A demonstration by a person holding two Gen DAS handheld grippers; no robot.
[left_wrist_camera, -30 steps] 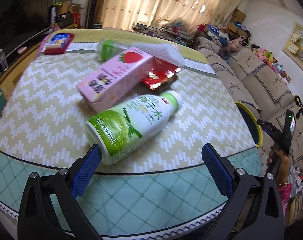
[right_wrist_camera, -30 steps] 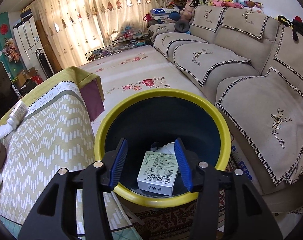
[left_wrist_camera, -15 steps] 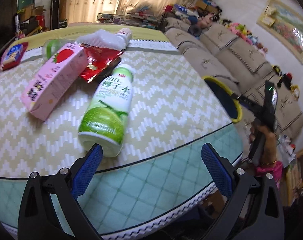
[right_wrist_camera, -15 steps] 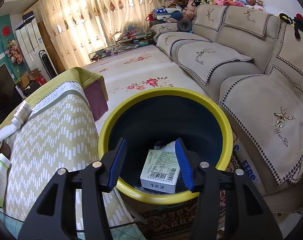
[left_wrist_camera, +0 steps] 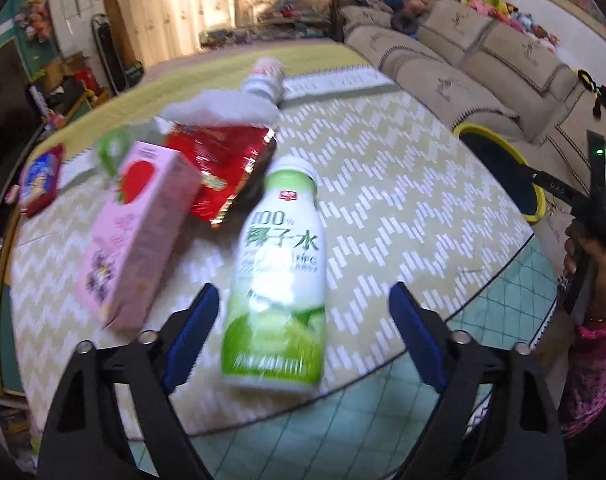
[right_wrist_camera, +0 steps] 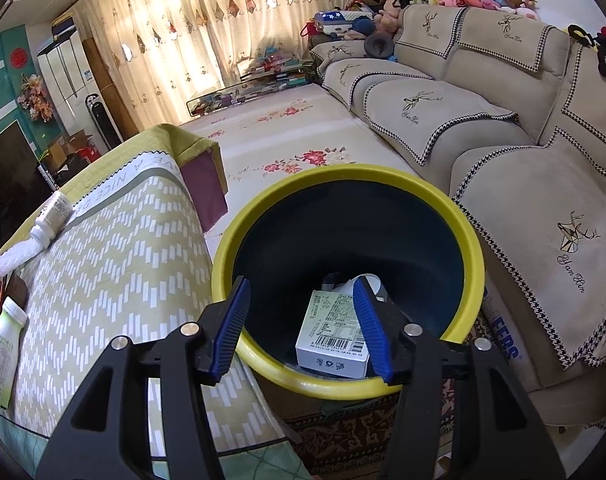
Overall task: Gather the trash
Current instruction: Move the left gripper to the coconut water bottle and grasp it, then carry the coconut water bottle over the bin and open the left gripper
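Yellow-green zigzag cloth covers the table (left_wrist_camera: pixel 403 208), taken here as the landmark. The beige sofa (right_wrist_camera: pixel 503 128) is seen well apart from the table, across a strip of flowered floor. The bin (right_wrist_camera: pixel 477 264), dark inside with a yellow rim, is stood on the floor just beside the table's edge, between table and sofa. A white box (right_wrist_camera: pixel 335 336) with a barcode is seen lying at the bottom of the bin, with some white scrap behind it.

On the table, a pink carton (left_wrist_camera: pixel 139 232) is laid flat near the front edge. A green-and-white bottle (left_wrist_camera: pixel 279 280) is laid on its side just beside the carton, cap pointed toward the table's middle. A red foil wrapper (left_wrist_camera: pixel 227 160) is seen behind both, its edge tucked under the carton. A white crumpled cloth (left_wrist_camera: pixel 219 108) and a small white bottle (left_wrist_camera: pixel 265 78) are placed toward the far side.

The left gripper (left_wrist_camera: pixel 303 328) is held wide apart over the table's front edge; the bottle's base is framed between the blue pads, contact not discernible through blur. The right gripper (right_wrist_camera: pixel 303 328) is held over the bin's near rim, moderately parted, nothing clamped.
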